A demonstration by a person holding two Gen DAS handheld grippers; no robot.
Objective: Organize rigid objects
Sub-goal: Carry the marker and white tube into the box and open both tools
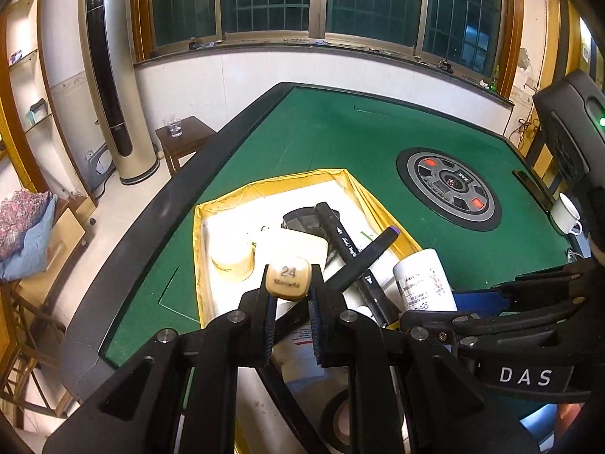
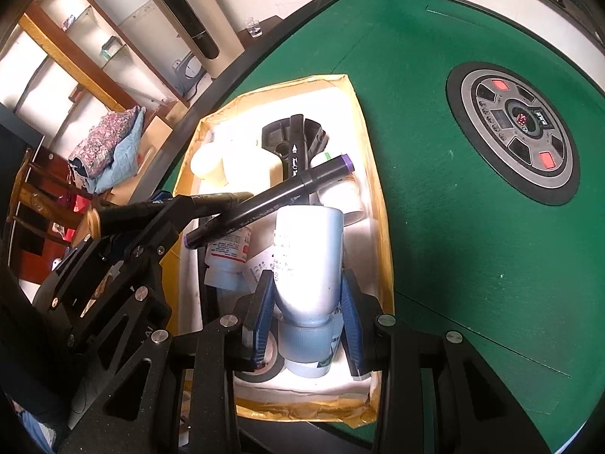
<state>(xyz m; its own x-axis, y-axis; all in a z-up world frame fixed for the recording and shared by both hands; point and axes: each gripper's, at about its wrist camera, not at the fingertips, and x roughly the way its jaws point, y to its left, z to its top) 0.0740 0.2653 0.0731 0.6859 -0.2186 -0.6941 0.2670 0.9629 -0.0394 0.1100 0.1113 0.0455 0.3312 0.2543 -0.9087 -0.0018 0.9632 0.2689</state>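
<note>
A beige marker (image 1: pixel 288 279) marked "24" is being gripped at its cap end by the left gripper (image 1: pixel 289 302), low in the centre of the left view, above the box (image 1: pixel 200 227). A white bottle (image 2: pixel 308 261) is being clamped near its neck by the right gripper (image 2: pixel 307 325), low in the centre of the right view, over the same box. A purple-tipped marker (image 2: pixel 272 198) is being left lying across the box's contents, on the green table (image 2: pixel 453 227).
</note>
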